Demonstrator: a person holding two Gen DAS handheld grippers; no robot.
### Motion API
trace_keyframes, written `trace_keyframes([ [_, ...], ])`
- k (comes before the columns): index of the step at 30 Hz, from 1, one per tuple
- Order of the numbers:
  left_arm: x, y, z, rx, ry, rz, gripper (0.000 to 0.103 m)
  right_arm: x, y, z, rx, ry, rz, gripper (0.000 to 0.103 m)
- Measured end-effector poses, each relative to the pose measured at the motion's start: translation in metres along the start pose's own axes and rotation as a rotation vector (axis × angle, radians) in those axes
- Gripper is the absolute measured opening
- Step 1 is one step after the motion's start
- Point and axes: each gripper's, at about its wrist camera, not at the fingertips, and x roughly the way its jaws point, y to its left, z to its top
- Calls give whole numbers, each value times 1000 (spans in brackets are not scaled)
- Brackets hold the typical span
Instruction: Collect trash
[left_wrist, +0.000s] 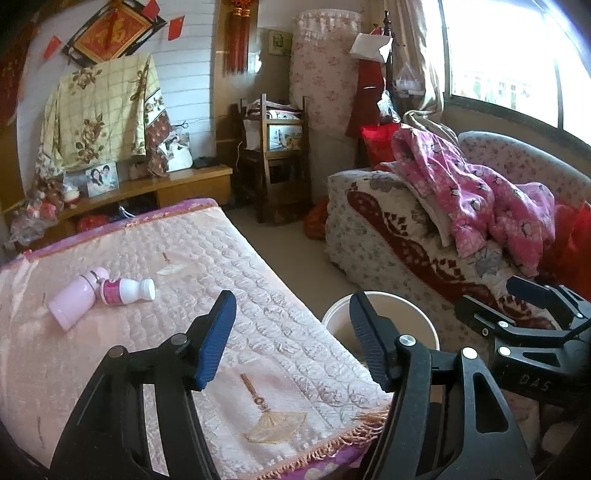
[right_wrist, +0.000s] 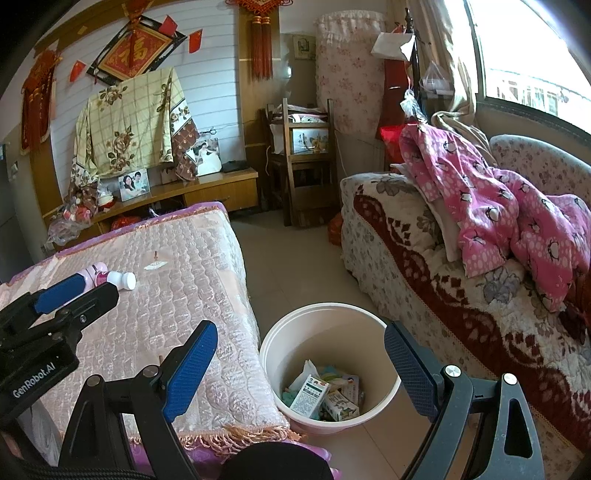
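Two bottles left on the table, bin on the floor to the right

From the left gripper (left_wrist: 291, 339), jaws apart and empty, the pink flask (left_wrist: 75, 301) and small white bottle (left_wrist: 127, 290) lie touching at about ten o'clock, the bottle's long axis running left-right, cap rightward. This hand looks the nearer. The right gripper (right_wrist: 299, 373), wide and empty, hangs over the bin (right_wrist: 328, 314), already holding cartons.

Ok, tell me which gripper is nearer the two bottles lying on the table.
Left. The left gripper hangs over the quilted table, fingers open, short of the bottles. The right gripper hangs over the bucket, farther off.
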Motion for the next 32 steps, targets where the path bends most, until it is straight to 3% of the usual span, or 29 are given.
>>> trace_keyframes([
  [32,10,6,-8,-24,25,-57,63,13,3,-5,-31,46,10,90],
])
